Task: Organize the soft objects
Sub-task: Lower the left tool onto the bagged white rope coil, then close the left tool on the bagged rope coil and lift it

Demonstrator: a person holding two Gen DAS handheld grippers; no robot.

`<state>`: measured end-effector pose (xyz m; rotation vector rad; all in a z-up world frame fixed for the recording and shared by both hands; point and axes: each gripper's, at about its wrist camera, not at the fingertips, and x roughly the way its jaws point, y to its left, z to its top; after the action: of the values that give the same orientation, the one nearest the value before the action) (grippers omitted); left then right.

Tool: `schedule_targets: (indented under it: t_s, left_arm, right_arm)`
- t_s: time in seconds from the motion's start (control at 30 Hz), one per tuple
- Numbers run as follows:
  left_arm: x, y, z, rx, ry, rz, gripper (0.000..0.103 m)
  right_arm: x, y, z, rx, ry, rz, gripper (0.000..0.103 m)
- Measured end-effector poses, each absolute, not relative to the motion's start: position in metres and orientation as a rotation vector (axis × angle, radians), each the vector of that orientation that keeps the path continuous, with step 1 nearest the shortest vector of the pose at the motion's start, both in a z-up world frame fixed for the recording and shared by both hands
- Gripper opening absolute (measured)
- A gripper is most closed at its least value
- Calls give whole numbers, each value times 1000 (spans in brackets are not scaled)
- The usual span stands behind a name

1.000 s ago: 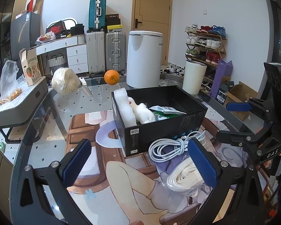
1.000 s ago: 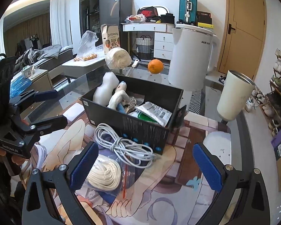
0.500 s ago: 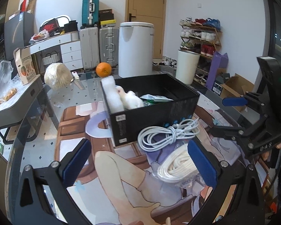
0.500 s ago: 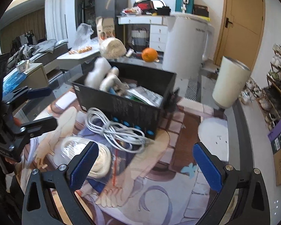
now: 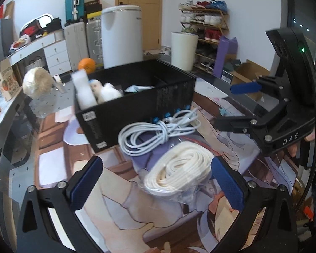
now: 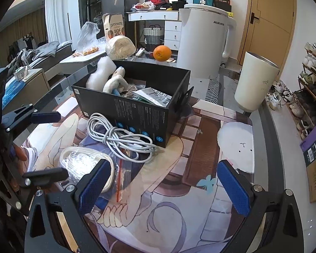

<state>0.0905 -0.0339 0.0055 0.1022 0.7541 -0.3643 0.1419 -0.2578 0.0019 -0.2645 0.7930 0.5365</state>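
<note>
A black box [image 5: 137, 109] [image 6: 137, 113] stands on the printed mat, holding a white plush toy [image 5: 105, 90] [image 6: 113, 82], white foam and a packet. In front of it lies a coiled white cable [image 5: 158, 130] [image 6: 120, 137]. Nearer me sits a bagged coil of cream rope [image 5: 179, 168] [image 6: 84, 164]. My left gripper [image 5: 158, 181] is open, its blue pads on either side of the rope, just above it. My right gripper [image 6: 162, 185] is open over the mat, its left pad by the rope bag's edge.
A white kettle [image 6: 204, 42], an orange [image 6: 162, 52], a wrapped cream bundle [image 6: 120, 46] and a cream cup [image 6: 255, 82] stand behind the box. The glass table edge runs along the right [image 6: 269, 126]. Shoe racks and suitcases lie beyond.
My left gripper has moved forward and right, so the rope coil now lies between its pads. The right gripper has dipped closer to the mat beside the rope bag.
</note>
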Motion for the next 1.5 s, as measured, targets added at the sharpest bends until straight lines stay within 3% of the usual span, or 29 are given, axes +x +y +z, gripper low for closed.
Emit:
schedule_targets:
  t_s: [0.43,0.5,0.8,1.5]
  left_arm:
    - [106,-65,-12,180,880,-470,99]
    - [108,-66,-15,187,898,-480,86]
    - [101,-63,-12,209,880,-486,47]
    - [58,-2,4,97,785,-385,45]
  right_arm:
    - [142,-261,-1,-276,803,538,102]
    - [142,-261,-1,-277,804,540,102]
    - [140,-261,-1,-281,801,543,102]
    - [141,-220,-3,-347,806,652,102]
